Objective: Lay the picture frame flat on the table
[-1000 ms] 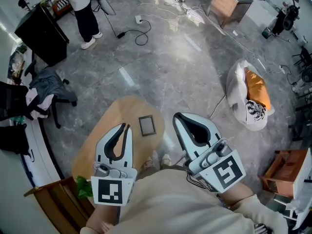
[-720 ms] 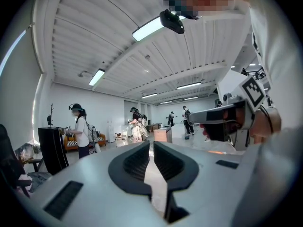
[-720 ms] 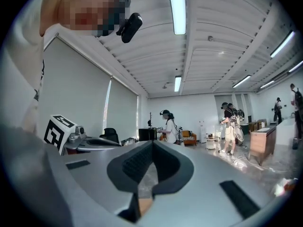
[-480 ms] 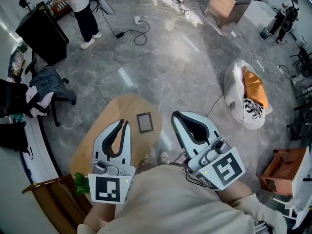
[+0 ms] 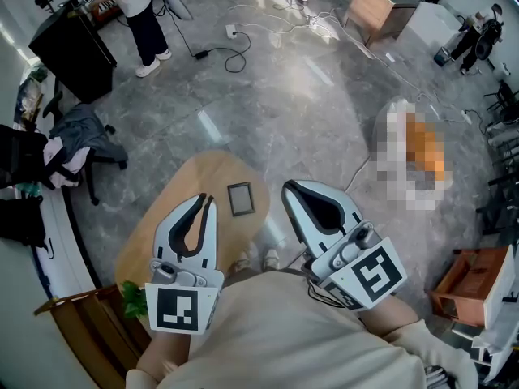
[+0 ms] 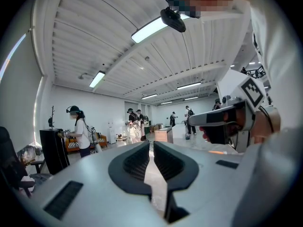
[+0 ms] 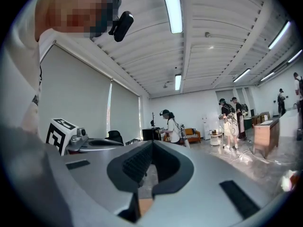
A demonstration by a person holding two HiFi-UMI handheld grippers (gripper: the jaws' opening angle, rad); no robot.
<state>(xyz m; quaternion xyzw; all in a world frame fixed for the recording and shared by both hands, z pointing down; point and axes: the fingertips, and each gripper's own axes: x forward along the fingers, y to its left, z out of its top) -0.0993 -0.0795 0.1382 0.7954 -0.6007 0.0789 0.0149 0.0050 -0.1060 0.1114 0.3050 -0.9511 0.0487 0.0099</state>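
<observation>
Wooden tabletop point(image 5: 212, 175) over grey floor point(image 5: 324, 112) carries the small picture frame point(image 5: 241, 198), seemingly already flat, though the steep view leaves doubt. Left gripper point(image 5: 208, 202) and right gripper point(image 5: 292, 186) hang above, jaws together, empty. Judged light, stiff, probably glazed: pinch the rim, not the face.

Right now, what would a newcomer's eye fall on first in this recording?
Two big grey tools fill the foreground of the head view: the left tool and the right tool, both with jaws closed on nothing. Between them, a small dark picture frame lies flat on the round wooden table below.
</observation>
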